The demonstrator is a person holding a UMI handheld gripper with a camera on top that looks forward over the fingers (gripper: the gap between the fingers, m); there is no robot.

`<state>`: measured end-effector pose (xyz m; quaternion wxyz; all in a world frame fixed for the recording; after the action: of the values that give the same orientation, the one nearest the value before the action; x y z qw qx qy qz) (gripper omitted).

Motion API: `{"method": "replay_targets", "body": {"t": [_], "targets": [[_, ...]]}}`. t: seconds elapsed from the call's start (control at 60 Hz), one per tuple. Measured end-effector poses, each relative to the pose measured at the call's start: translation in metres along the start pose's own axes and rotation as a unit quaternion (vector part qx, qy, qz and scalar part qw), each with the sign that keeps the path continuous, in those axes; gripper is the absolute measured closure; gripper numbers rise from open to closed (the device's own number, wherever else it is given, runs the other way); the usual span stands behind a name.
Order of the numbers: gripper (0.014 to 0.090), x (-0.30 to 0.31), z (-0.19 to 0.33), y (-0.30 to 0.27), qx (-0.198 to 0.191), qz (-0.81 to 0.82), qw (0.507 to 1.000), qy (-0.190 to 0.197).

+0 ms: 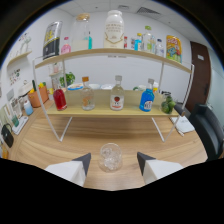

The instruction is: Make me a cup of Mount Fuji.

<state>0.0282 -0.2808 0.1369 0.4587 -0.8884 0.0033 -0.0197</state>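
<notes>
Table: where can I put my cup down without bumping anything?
The wooden table is bare on both sides of the glass, which stands between the open gripper's fingers, and under the shelf, between its white legs. The shelf itself is crowded: red bottle, two clear bottles, blue bottle.

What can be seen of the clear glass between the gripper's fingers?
The clear glass tumbler stands upright on the light wooden tabletop, holding what look like ice cubes. It sits between the open gripper fingers with a gap either side, neither finger touching it. Behind it stands the white-framed wooden shelf of bottles.
</notes>
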Motion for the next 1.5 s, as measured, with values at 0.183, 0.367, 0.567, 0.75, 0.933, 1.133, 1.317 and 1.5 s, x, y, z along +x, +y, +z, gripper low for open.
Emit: {"method": "replay_targets", "body": {"t": [0.183, 0.367, 0.567, 0.75, 0.933, 1.133, 1.317, 1.5], "targets": [[0.0185, -0.001, -0.009, 0.004, 0.002, 0.002, 1.000, 0.002], [0.0184, -0.019, -0.025, 0.005, 0.025, 0.018, 1.000, -0.006], [0.0184, -0.047, -0.031, -0.055, 0.124, 0.041, 0.991, -0.025], [0.0192, -0.070, 0.004, -0.108, 0.172, 0.028, 0.984, -0.037], [0.0197, -0.082, 0.054, -0.138, 0.181, 0.022, 0.982, -0.040], [0.0396, -0.088, 0.099, -0.143, 0.169, 0.012, 0.984, -0.045], [0.0675, -0.079, 0.118, -0.145, 0.168, 0.017, 0.985, -0.025], [0.0686, -0.079, 0.118, -0.146, 0.168, 0.010, 0.986, -0.024]]}}
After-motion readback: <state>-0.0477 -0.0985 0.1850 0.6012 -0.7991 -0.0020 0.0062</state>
